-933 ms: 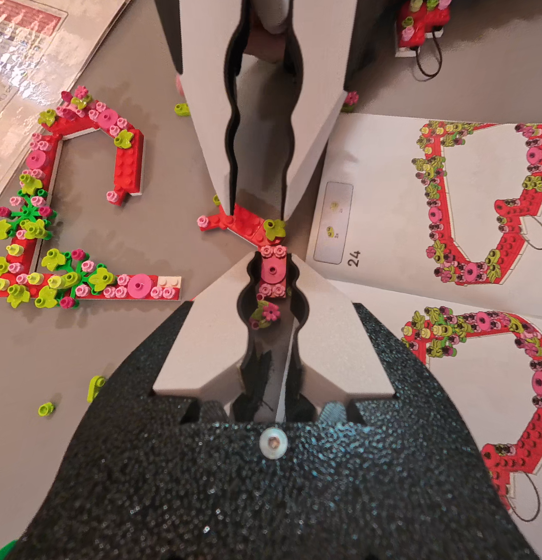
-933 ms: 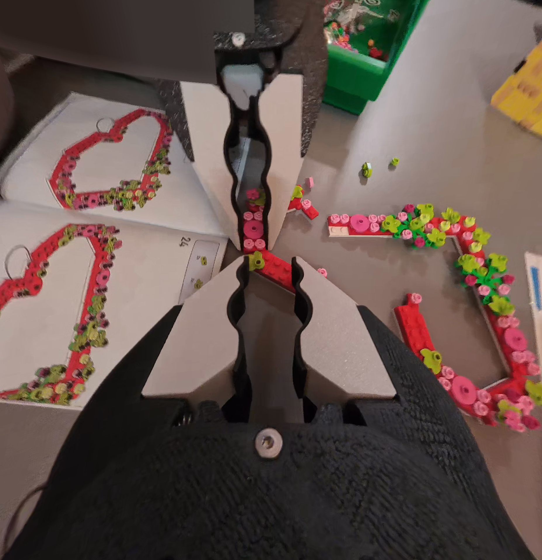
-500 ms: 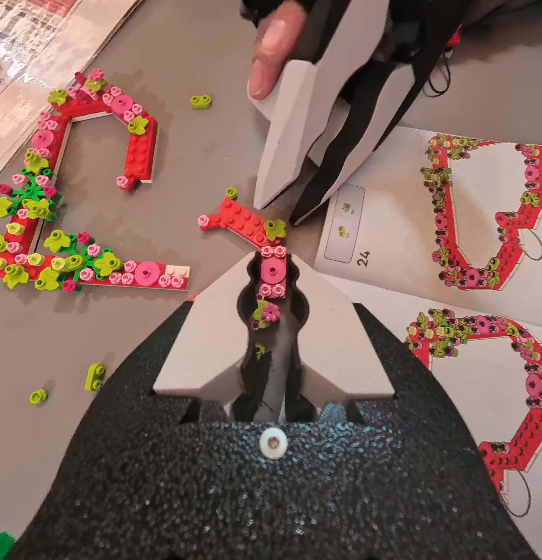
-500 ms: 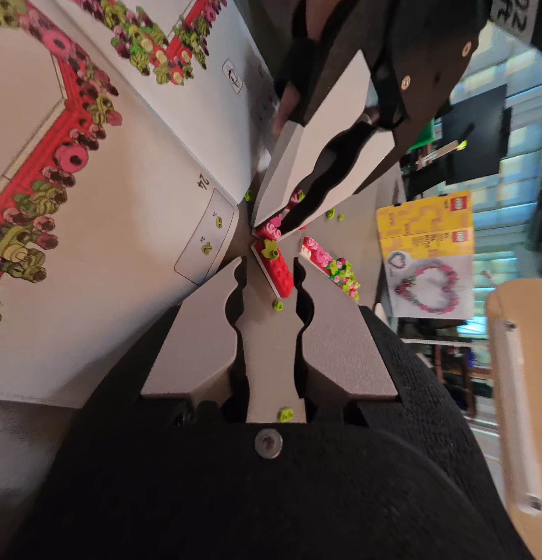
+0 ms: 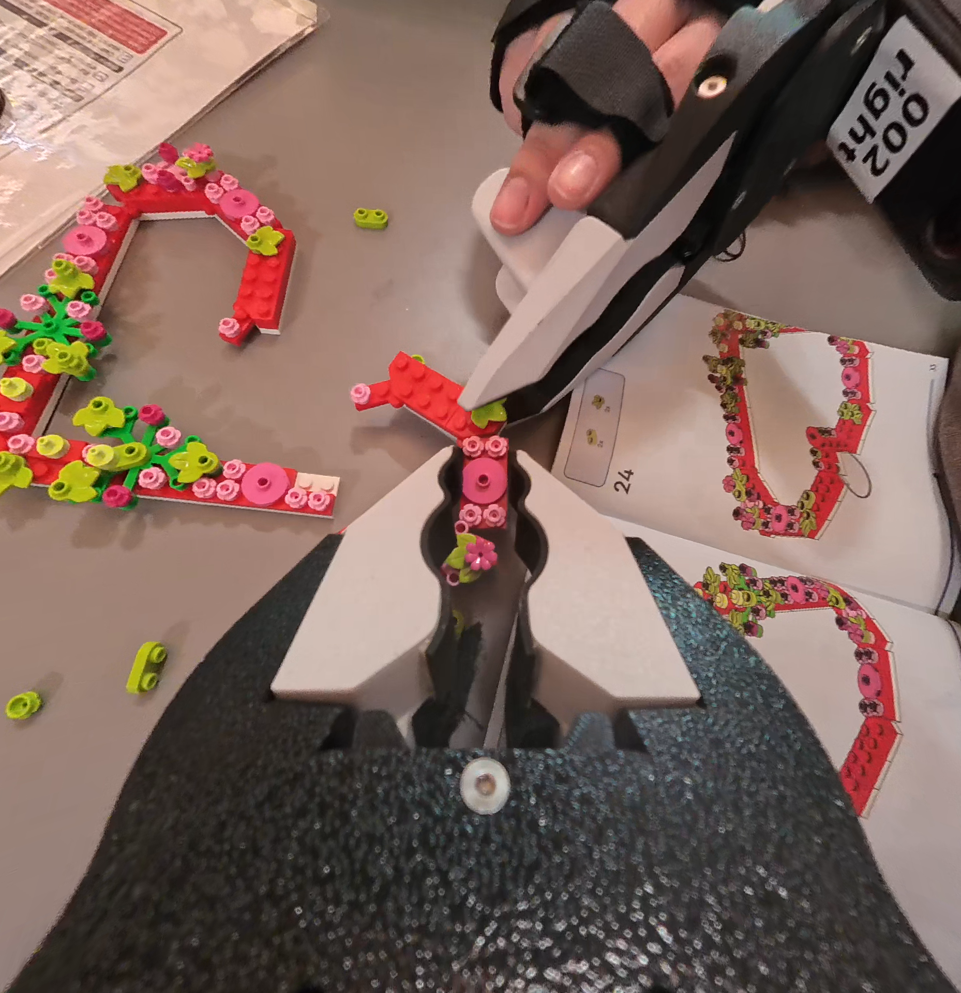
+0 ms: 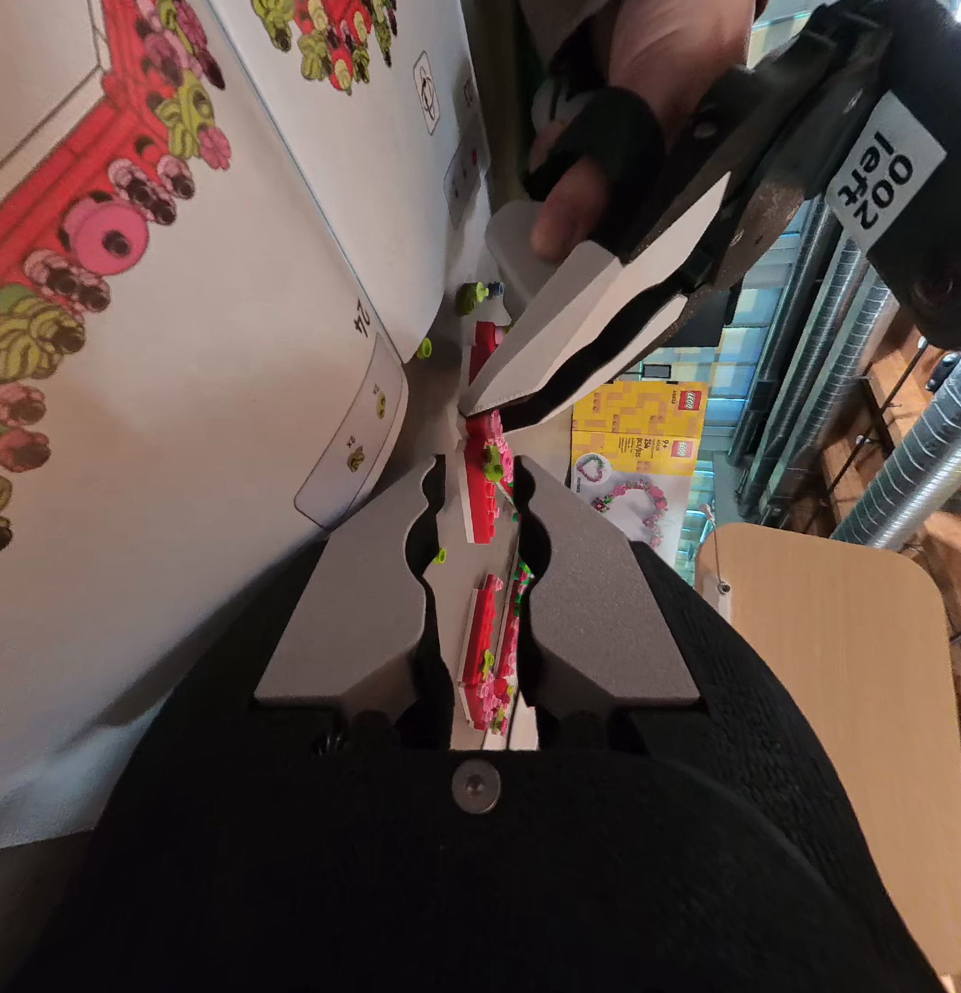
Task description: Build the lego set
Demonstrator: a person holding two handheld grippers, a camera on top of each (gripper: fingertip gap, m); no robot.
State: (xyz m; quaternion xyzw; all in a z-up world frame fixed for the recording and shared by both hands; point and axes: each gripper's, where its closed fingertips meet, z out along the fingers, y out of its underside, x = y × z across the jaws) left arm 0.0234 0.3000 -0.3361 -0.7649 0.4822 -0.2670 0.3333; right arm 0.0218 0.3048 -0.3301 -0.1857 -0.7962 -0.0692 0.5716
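On the grey table (image 5: 414, 134), far left, lies the big part of the heart (image 5: 145, 344): a red frame open on one side, set with pink studs and lime and green leaves. Loose lime bits (image 5: 147, 666) lie near it, and a printed sheet (image 5: 91, 64) sits at the table's far corner.

In the middle, the left tongs (image 5: 483, 473) are closed down on a short red strip (image 5: 483, 478) that bears a big pink round stud and small pink flowers; both fingers press its sides. Behind the strip, between the fingers, sits a lime leaf with a magenta flower (image 5: 475, 556). The strip's far end joins a red arm (image 5: 419, 395) that reaches away to the left and has a pink stud at its tip.

Just right of that joint, the right tongs (image 5: 492, 403) come down slanted from above, held in a hand (image 5: 575, 107) with a black strap. Their tip touches the arm beside a lime leaf (image 5: 489, 414). In the right wrist view these tongs (image 6: 478, 465) stand part open with the red piece (image 6: 481, 499) in the gap, touched by neither finger that I can see.

Farthest right lies the open booklet (image 5: 655, 430), showing red hearts.
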